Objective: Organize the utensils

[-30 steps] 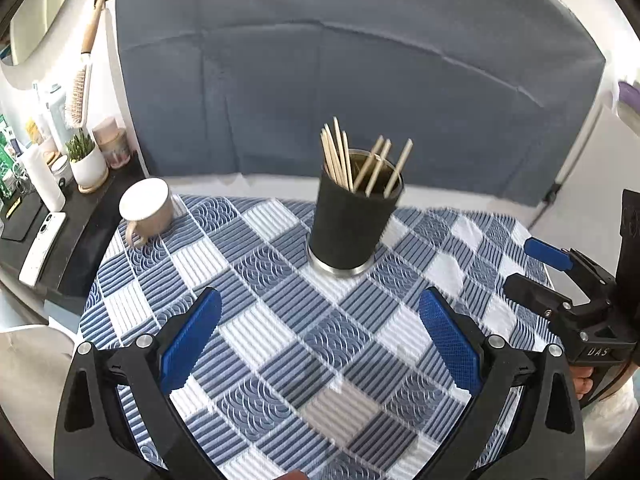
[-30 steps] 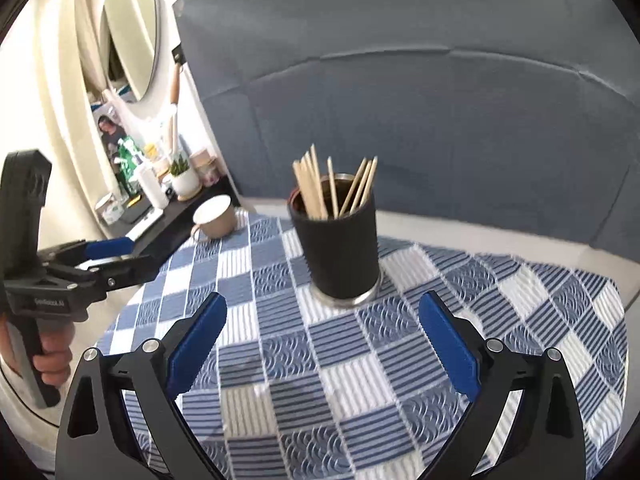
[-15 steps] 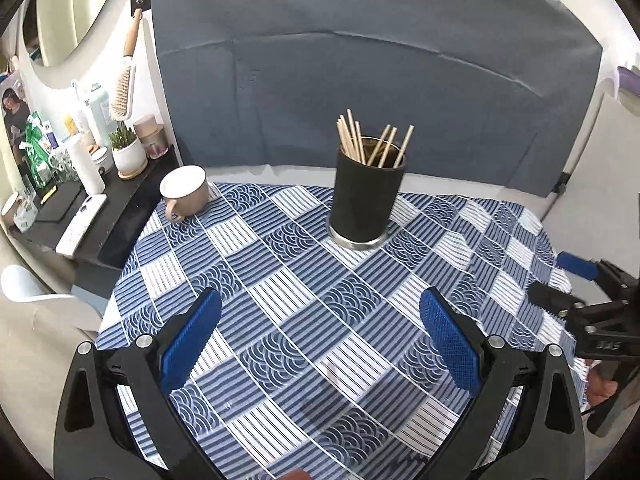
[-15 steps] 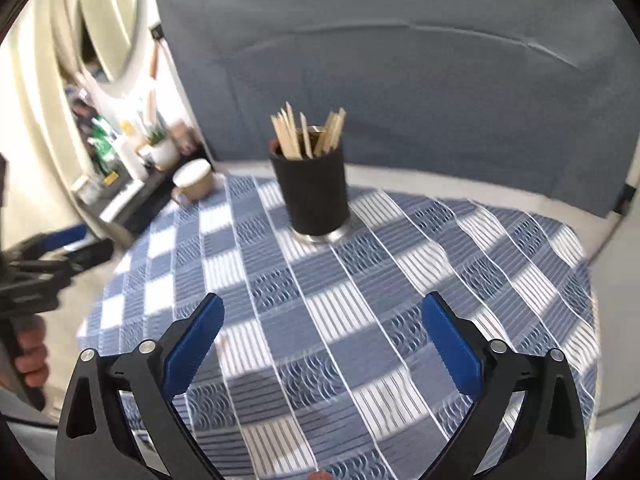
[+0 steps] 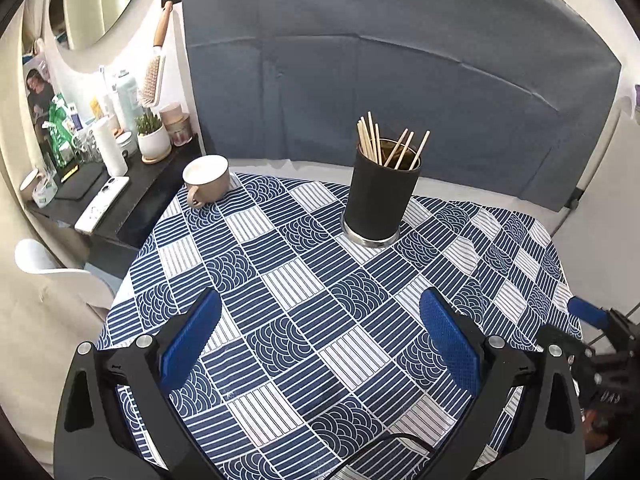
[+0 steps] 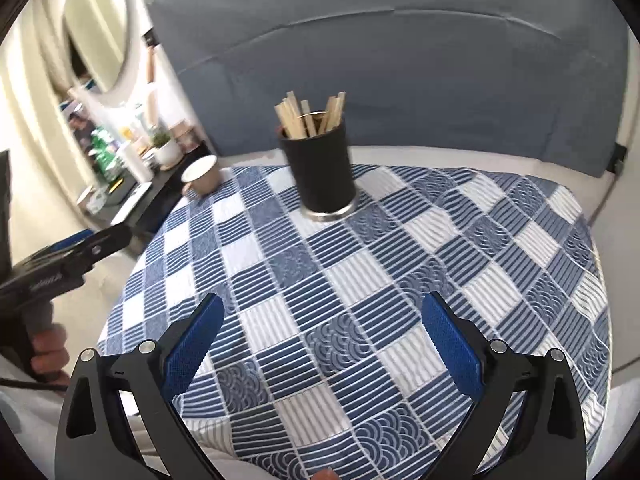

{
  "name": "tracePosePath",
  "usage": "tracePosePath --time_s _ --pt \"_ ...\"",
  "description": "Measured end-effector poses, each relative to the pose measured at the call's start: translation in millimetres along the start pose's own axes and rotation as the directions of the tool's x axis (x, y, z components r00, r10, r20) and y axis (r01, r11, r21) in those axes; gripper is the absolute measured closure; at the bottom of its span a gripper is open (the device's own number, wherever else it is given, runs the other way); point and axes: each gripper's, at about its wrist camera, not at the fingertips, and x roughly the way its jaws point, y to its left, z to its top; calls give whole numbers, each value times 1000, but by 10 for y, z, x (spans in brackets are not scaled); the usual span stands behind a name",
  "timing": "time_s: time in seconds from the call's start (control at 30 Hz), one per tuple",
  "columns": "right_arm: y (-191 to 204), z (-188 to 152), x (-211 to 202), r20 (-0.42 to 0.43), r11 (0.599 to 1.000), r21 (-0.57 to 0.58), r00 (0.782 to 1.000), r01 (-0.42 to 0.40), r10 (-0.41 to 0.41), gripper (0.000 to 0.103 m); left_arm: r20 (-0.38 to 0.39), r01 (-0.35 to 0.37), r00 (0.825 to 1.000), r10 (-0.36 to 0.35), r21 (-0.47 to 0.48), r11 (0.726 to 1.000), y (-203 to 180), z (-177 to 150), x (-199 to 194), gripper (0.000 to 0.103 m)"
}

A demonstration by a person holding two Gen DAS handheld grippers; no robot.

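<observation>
Right wrist view blurs the chopsticks (image 6: pixel 310 118) in their holder (image 6: pixel 322 170); both grippers' jaws gape empty.

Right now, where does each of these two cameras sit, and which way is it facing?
Left wrist: sits on the left gripper, open, looking across the checked tablecloth at the black holder of chopsticks and the mug; the right gripper shows at the right edge.
Right wrist: sits on the right gripper, open, facing the same holder; a hand holding the left gripper shows at left.
Both share the holder, mug and tablecloth.
</observation>
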Motion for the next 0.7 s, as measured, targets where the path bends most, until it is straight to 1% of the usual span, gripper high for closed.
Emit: tracePosePath --time_s 0.1,0.23,0.4,0.57,0.7 --pt "20 28 -34 12 999 -36 1000 27 -27 8 -16 22 1000 -22 14 1000 -32 6 19 6" --pt "33 39 -56 20 998 -48 999 26 -25 8 -38 40 998 -40 10 999 -39 14 51 6" --pt "21 45 -47 27 999 -37 999 26 -25 8 -46 32 998 -31 16 999 -54 28 62 6" --pt "55 60 -59 37 998 -58 999 38 -36 8 -41 39 998 -38 28 999 -70 45 38 6" --pt "85 63 -68 43 997 -67 998 40 -37 8 -32 28 999 -27 32 999 -52 57 14 6"
